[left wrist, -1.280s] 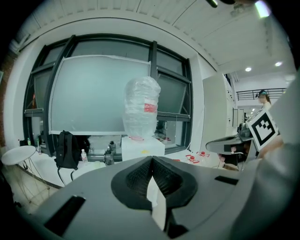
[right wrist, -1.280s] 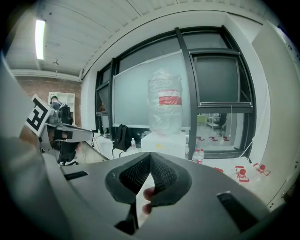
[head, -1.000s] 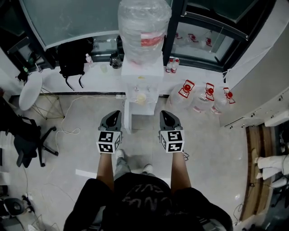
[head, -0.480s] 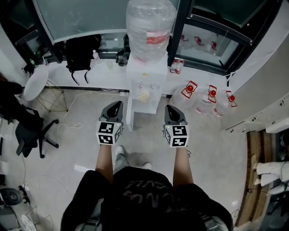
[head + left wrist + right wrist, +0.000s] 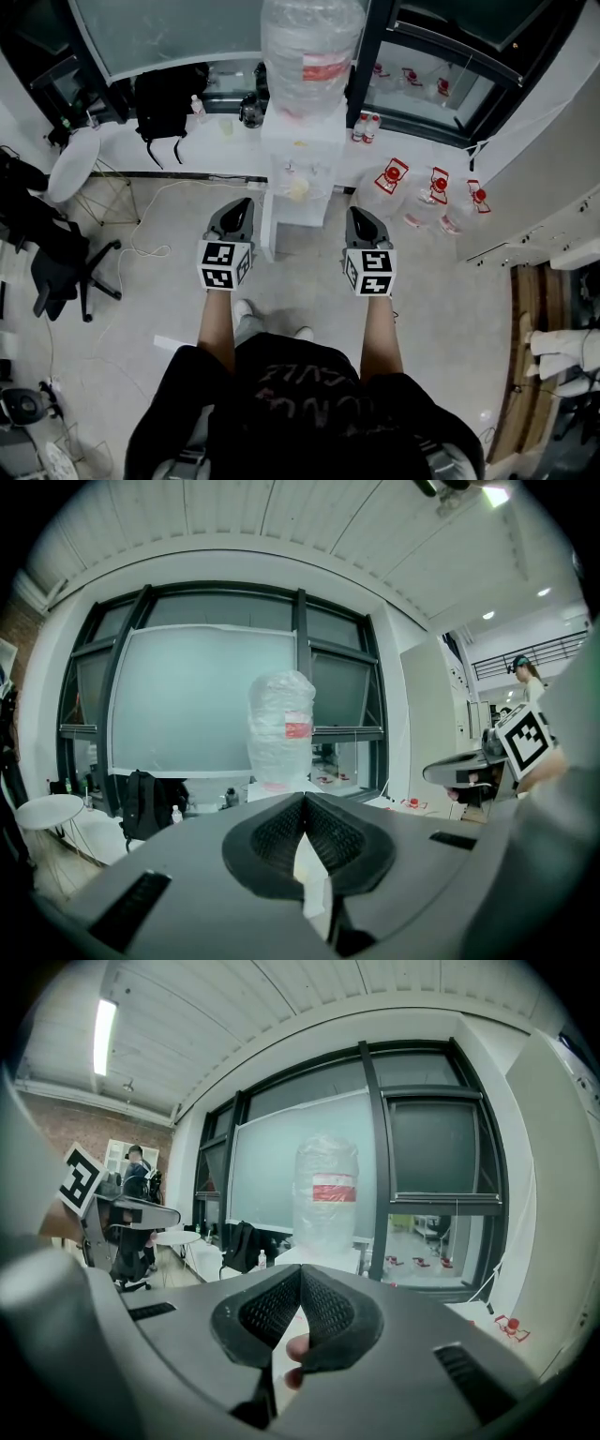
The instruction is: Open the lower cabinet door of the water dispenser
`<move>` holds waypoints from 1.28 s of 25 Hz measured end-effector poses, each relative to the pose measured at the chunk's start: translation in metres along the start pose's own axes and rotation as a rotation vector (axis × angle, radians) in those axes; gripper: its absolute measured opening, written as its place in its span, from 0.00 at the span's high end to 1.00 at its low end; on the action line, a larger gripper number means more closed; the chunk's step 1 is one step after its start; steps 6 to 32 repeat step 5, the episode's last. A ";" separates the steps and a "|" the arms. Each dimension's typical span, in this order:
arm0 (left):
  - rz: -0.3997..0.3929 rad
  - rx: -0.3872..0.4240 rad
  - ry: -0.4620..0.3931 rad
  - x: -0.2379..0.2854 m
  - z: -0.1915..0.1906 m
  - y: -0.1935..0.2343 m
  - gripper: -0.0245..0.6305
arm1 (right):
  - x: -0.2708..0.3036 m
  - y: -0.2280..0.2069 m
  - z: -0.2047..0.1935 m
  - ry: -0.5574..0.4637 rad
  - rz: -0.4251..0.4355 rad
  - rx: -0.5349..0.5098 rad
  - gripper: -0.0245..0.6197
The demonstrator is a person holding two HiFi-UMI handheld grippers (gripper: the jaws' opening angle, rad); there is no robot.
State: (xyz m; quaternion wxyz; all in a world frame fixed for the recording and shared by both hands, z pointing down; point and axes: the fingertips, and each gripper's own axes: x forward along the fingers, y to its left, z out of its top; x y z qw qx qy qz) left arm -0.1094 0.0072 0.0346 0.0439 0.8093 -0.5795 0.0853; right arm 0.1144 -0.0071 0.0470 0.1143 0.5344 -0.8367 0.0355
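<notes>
The white water dispenser (image 5: pixel 298 164) stands against the window ledge with a large clear bottle (image 5: pixel 312 42) on top. Its front faces me, and the lower cabinet door (image 5: pixel 289 232) is steeply foreshortened from above. My left gripper (image 5: pixel 244 203) hangs just left of the dispenser's front and my right gripper (image 5: pixel 355 213) just right of it, both apart from it. Both are shut with nothing between the pads. The left gripper view has its closed jaws (image 5: pixel 303 799) under the bottle (image 5: pixel 281 728). The right gripper view has its closed jaws (image 5: pixel 300 1269) under the same bottle (image 5: pixel 325 1194).
A black backpack (image 5: pixel 161 103) sits on the white ledge left of the dispenser. Three red-capped water jugs (image 5: pixel 427 197) lie on the floor at the right. A round white stool (image 5: pixel 70 164), a black office chair (image 5: pixel 47 258) and a floor cable (image 5: pixel 155 239) are at the left.
Both grippers have risen a little in front of the dispenser and stayed shut. The head view has shifted slightly.
</notes>
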 end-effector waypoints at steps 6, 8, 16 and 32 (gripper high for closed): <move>-0.007 0.003 -0.007 -0.003 0.006 0.005 0.94 | 0.001 0.002 0.009 -0.011 -0.012 -0.001 0.94; -0.007 0.003 -0.007 -0.003 0.006 0.005 0.94 | 0.001 0.002 0.009 -0.011 -0.012 -0.001 0.94; -0.007 0.003 -0.007 -0.003 0.006 0.005 0.94 | 0.001 0.002 0.009 -0.011 -0.012 -0.001 0.94; -0.007 0.003 -0.007 -0.003 0.006 0.005 0.94 | 0.001 0.002 0.009 -0.011 -0.012 -0.001 0.94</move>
